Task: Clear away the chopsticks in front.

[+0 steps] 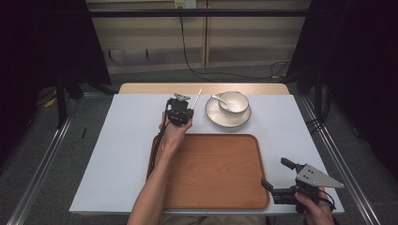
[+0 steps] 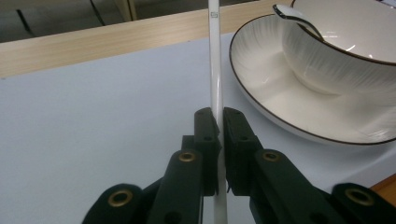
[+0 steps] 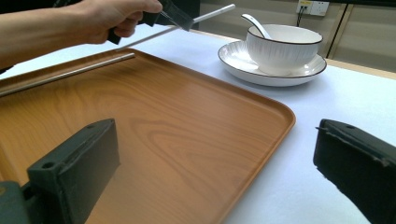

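Clamping a white chopstick (image 2: 215,88) between its jaws, the left gripper (image 1: 180,111) holds it above the white table (image 1: 126,140), just beside a plate (image 1: 213,115) carrying a bowl (image 1: 237,104) and spoon (image 1: 217,98). A second chopstick (image 3: 65,74) lies in the wooden tray (image 1: 220,173). The right gripper (image 1: 277,185) rests spread wide near the tray's corner. A tiny mark on the held chopstick is unreadable.

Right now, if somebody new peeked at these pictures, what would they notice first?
Probably the big wooden tray in the middle of the white table, with one chopstick lying along its left edge. Just beyond it, the left gripper pinches a second, white chopstick held up in the air. To the right of that sits a white bowl with a spoon in it, on a plate.
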The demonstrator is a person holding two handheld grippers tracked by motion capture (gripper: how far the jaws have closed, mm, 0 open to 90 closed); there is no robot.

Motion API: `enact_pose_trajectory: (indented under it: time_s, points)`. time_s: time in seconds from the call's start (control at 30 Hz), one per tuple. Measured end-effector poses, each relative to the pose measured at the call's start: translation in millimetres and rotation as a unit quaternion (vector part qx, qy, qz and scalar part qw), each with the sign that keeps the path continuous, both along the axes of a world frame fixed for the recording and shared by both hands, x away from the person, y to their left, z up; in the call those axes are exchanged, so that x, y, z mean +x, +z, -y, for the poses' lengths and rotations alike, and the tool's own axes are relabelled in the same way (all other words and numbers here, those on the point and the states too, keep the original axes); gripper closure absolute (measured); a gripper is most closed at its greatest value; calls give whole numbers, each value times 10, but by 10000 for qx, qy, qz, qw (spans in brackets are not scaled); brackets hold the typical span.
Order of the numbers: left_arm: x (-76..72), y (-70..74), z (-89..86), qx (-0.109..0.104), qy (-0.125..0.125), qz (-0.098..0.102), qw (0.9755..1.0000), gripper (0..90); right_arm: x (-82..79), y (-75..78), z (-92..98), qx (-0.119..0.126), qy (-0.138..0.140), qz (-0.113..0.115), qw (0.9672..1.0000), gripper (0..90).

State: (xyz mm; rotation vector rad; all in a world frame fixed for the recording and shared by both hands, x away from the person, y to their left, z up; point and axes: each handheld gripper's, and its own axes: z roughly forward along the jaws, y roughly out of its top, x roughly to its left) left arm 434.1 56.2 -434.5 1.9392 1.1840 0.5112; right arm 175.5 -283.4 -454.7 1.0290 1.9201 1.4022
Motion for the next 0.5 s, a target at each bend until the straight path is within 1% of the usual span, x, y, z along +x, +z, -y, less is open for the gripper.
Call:
enact_pose_trajectory:
  time_s: [0.03,0.07,0.1,0.13,0.17,0.2,0.23,0.27,0.3,0.33,0.37,0.4,0.43,0.47,0.5]
  points:
    - [-19,6,-9,-73,9,47,10000,854,-1,0,-1,1,3,-1,10000,0]
    - [-42,19,-29,-70,-9,47,10000,854,-2,1,1,7,-15,9,10000,0]
    - [-64,33,-55,-48,-94,75,9999,854,-3,2,2,6,-1,16,10000,0]
    - [-103,50,-91,-102,-154,122,9998,854,-3,1,2,16,-6,12,10000,0]
    - [-128,60,-102,-39,-103,173,9998,854,-5,1,5,3,-19,4,10000,0]
    - [-172,71,-112,99,28,268,9996,854,-3,1,6,4,-14,7,10000,0]
    - [-186,75,-132,53,2,226,9997,854,-1,-1,4,12,-10,-1,10000,0]
    - [-196,72,-156,-185,-119,149,9996,854,0,-1,3,5,-6,-19,10000,0]
    - [-215,75,-173,-231,-130,141,9995,854,1,-1,1,-3,-36,-23,10000,0]
    - [-236,80,-188,-159,-48,180,9997,854,1,-1,-4,7,-28,-25,10000,0]
    - [-253,84,-204,-220,-54,166,9996,854,1,0,-4,-9,-25,-13,10000,0]
    - [-273,88,-220,-375,-89,175,9991,854,0,0,-4,13,-19,-9,10000,0]
    - [-294,97,-229,-379,-91,193,9991,854,0,0,2,-1,-19,-2,10000,0]
    - [-315,106,-231,-306,-88,210,9993,854,2,-2,1,21,-7,-13,10000,0]
    - [-345,112,-235,-314,-94,248,9992,853,2,-1,4,0,-36,-26,10000,0]
